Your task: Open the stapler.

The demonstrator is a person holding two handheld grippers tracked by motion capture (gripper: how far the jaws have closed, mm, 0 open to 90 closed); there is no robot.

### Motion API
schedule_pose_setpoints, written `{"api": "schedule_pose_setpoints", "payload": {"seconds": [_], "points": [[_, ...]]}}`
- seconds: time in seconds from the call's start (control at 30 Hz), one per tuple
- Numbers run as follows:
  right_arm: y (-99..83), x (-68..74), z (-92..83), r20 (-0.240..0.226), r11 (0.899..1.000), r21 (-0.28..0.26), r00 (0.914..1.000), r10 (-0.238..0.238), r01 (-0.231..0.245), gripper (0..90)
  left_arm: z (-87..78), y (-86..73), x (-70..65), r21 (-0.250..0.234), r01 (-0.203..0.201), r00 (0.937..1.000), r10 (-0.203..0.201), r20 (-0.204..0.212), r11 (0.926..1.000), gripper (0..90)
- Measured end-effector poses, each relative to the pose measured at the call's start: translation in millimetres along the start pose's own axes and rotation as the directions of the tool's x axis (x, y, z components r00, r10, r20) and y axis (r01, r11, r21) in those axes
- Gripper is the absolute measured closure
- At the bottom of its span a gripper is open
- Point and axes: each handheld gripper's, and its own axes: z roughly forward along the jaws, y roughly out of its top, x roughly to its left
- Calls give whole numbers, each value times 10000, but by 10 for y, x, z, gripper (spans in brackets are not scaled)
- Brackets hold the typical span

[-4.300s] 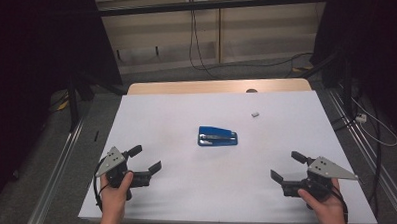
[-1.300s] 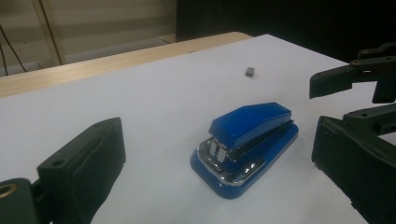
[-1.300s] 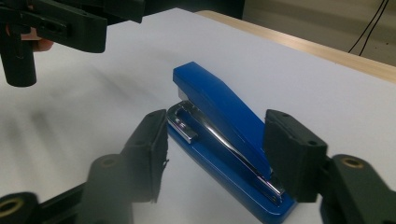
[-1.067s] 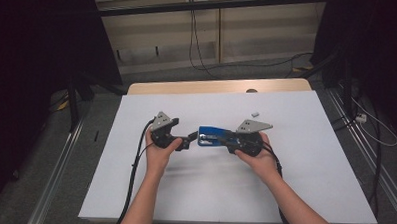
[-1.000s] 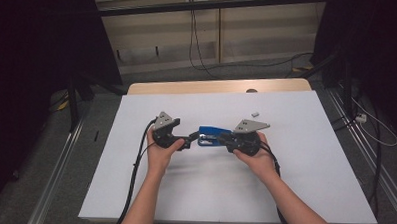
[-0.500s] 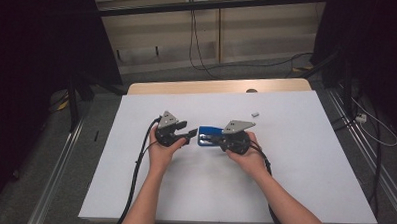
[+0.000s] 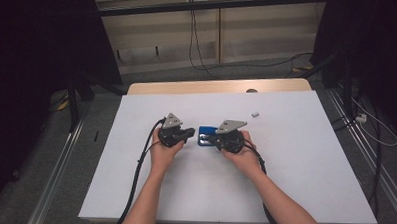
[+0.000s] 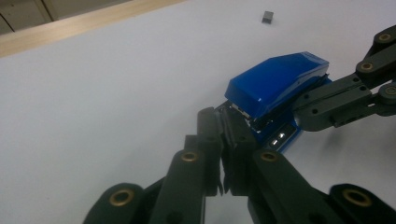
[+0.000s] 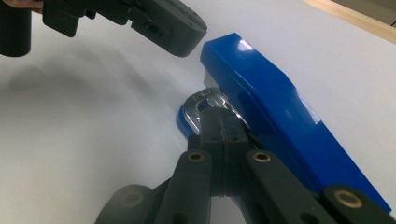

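A blue stapler (image 7: 206, 135) lies mid-table on the white sheet (image 7: 309, 171), its top raised off the base at the front. My left gripper (image 7: 191, 133) meets the stapler's (image 8: 275, 81) front end from the left. Its jaws (image 8: 225, 116) have just been closing and stand shut, tips touching that end, with nothing visible between the pads. My right gripper (image 7: 211, 138) comes in from the right, covering the stapler's far half. In the right gripper view its shut jaws (image 9: 223, 114) poke into the gap under the blue top (image 9: 266, 102), over the shiny metal plate.
A small pale block (image 7: 255, 114) lies to the right and behind the stapler, also seen as the block (image 8: 267, 17) far ahead. A wooden strip (image 7: 212, 86) runs along the table's back edge. Black cables trail from both grippers along the forearms toward the front edge.
Both hands came in from the front corners to the stapler. Over the last second the right gripper slid left over the stapler, and the left jaws went from open to shut.
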Motion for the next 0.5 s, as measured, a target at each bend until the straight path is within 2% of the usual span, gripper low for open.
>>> {"api": "schedule_pose_setpoints", "payload": {"seconds": [0.1,0.37,0.5], "points": [[-16,-8,14,8,10000,-18,10000,19,-19,900,32,-18,-1,128,-37,10000,36,83,9999,900],[-27,-17,37,93,10000,77,9999,46,-47,900,88,-19,-4,250,212,9994,-218,253,9995,900],[-23,-23,43,111,9999,82,9999,69,-70,900,120,-16,-5,363,149,9991,-164,402,9992,900]]}}
